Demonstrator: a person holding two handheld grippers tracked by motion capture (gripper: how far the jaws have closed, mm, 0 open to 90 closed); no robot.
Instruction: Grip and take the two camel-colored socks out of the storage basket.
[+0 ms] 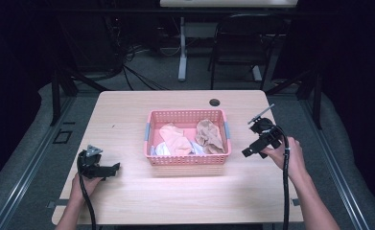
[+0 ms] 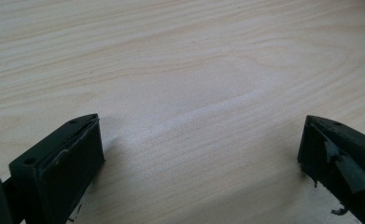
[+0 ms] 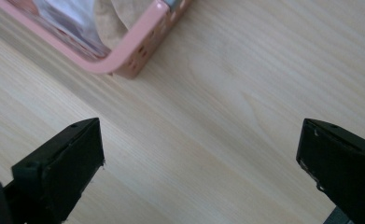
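Left gripper (image 1: 109, 168): jaws wide apart, empty, low over bare pale woodgrain worktop (image 1: 127, 110).
Pink basket (image 1: 187, 159): mid-worktop, perforated rigid plastic, likely light.
Cloths inside: peach piece (image 1: 174, 137), white piece (image 1: 161, 149), tan piece (image 1: 209, 135); soft, limp, crumpled, probably light; best pinched at a raised fold.
Right gripper (image 1: 250, 152): jaws open, empty, near the basket's right corner.

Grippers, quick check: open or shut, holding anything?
Left gripper: open, jaws wide apart over bare table, holding nothing.
Right gripper: open, jaws wide apart, holding nothing, near a corner of the pink basket.
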